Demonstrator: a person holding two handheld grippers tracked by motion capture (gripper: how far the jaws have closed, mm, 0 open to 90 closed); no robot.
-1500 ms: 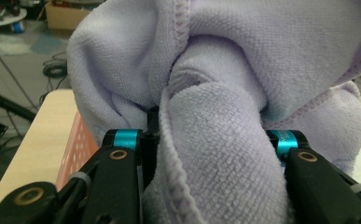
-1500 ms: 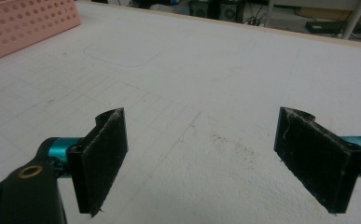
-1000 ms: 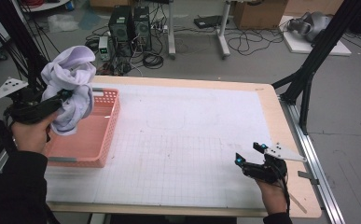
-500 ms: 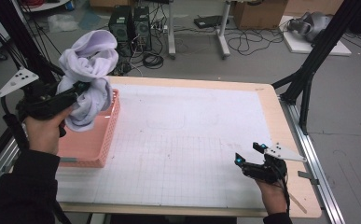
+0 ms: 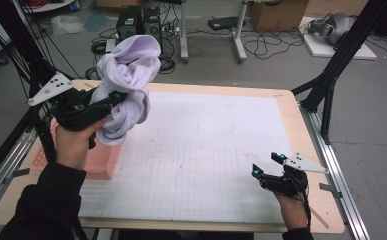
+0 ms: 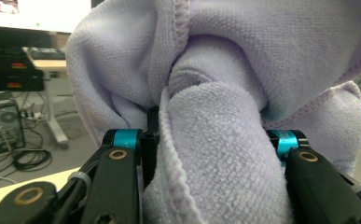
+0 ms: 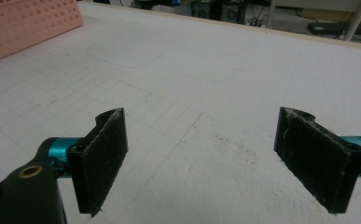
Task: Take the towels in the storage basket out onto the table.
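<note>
A bunched lilac towel [image 5: 127, 82] hangs in the air above the table's left side, held by my left gripper [image 5: 112, 99], which is shut on it. In the left gripper view the towel [image 6: 225, 107] bulges between the jaws and covers most of what lies ahead. Below and left of it sits a pink perforated basket [image 5: 98, 161]. My right gripper [image 5: 268, 167] rests low near the table's front right, open, with nothing between its pads [image 7: 104, 154]. The basket's wall [image 7: 24, 23] shows at the upper left of the right gripper view.
A white gridded mat [image 5: 201, 150] covers the wooden table [image 5: 316, 200]. Black frame legs [image 5: 331, 75] stand at the right edge and a metal rail [image 5: 3, 165] runs along the left. Computers and cables [image 5: 141, 25] lie on the floor beyond.
My left gripper has lifted the towel up out of the basket and carried it right, toward the mat. The right gripper has stayed in place.
</note>
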